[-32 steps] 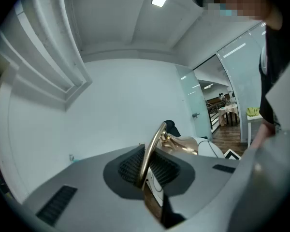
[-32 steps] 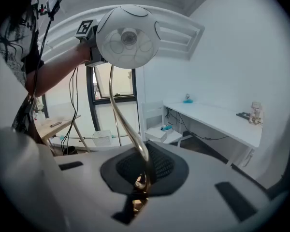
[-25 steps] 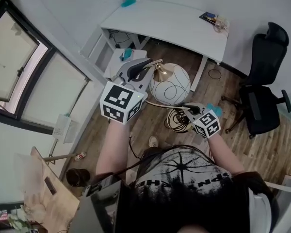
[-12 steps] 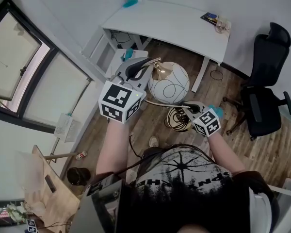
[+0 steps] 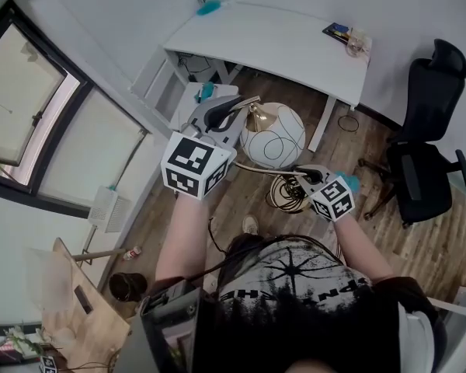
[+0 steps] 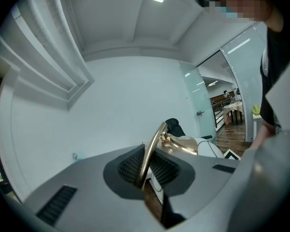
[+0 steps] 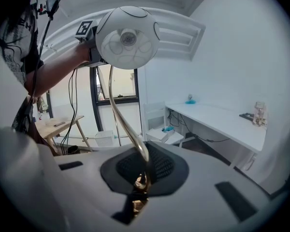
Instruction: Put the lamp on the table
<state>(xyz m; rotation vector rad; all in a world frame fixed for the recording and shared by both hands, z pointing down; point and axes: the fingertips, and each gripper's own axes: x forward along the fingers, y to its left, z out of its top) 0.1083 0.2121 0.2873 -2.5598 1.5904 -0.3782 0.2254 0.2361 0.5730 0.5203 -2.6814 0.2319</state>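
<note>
The lamp has a white globe shade point(image 5: 272, 136) with thin black lines and a curved brass stem point(image 5: 252, 115). I hold it in the air above the wooden floor, in front of the white table point(image 5: 279, 41). My left gripper point(image 5: 234, 109) is shut on the stem point(image 6: 150, 151) just beside the globe. My right gripper point(image 5: 298, 175) is shut on the lower end of the stem point(image 7: 130, 129). In the right gripper view the globe point(image 7: 127, 37) hangs high above the jaws, and the table point(image 7: 222, 122) stands to the right.
A black office chair point(image 5: 427, 130) stands at the right. A coil of cable point(image 5: 286, 194) lies on the floor under the lamp. The table bears a blue thing point(image 5: 208, 6) at its left corner and small items point(image 5: 346, 34) at its right. Windows line the left wall.
</note>
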